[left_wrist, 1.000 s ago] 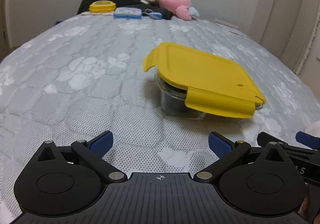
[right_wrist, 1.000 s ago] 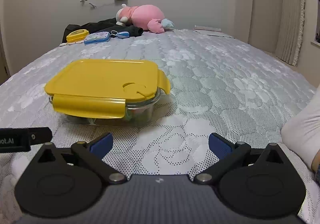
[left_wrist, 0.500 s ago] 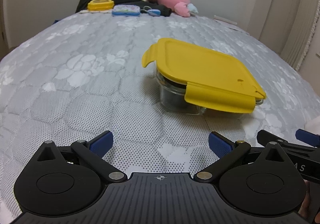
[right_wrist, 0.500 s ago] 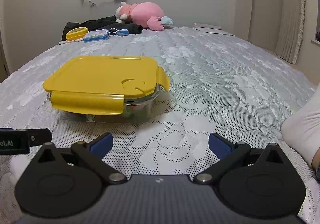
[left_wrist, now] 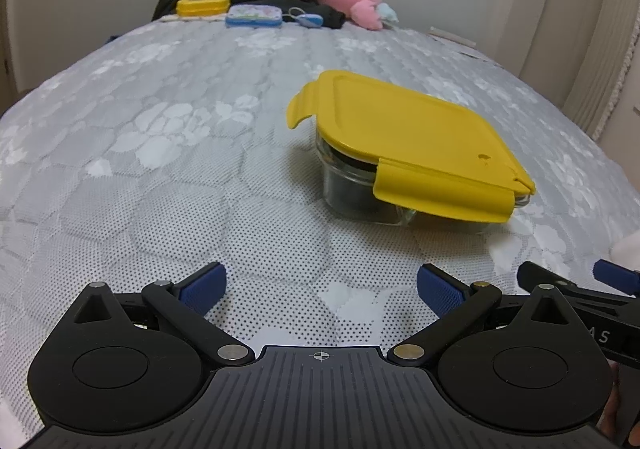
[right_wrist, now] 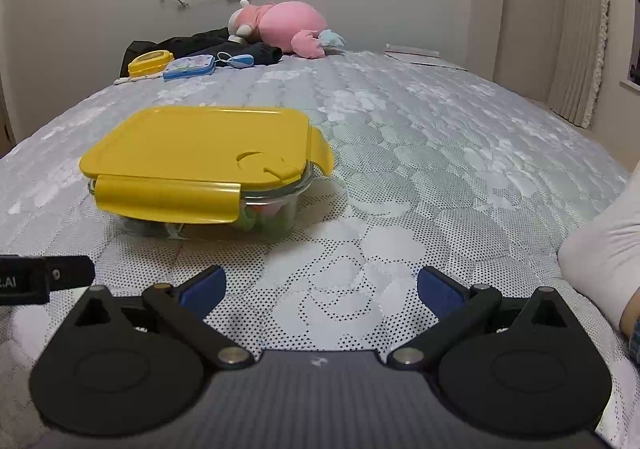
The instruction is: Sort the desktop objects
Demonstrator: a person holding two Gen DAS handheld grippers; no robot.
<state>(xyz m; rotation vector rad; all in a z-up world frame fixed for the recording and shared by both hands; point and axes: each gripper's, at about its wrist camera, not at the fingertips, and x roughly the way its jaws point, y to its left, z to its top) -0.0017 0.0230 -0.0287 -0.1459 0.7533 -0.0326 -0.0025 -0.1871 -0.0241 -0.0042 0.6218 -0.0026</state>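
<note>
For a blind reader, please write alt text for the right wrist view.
A clear glass container with a yellow plastic lid sits on a grey quilted mattress, ahead-left of the open, empty right claw. A pink plush toy lies far behind.

I saw dim, even indoor light, soft shadows, strong fisheye bending at frame edges, slightly soft far background.

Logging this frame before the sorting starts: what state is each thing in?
Yellow lid: on the container, front and side flaps flipped up, unlatched.
Glass container: covered, items inside, resting on the mattress.
Left gripper: open, empty.
Right gripper: open, empty.
</note>
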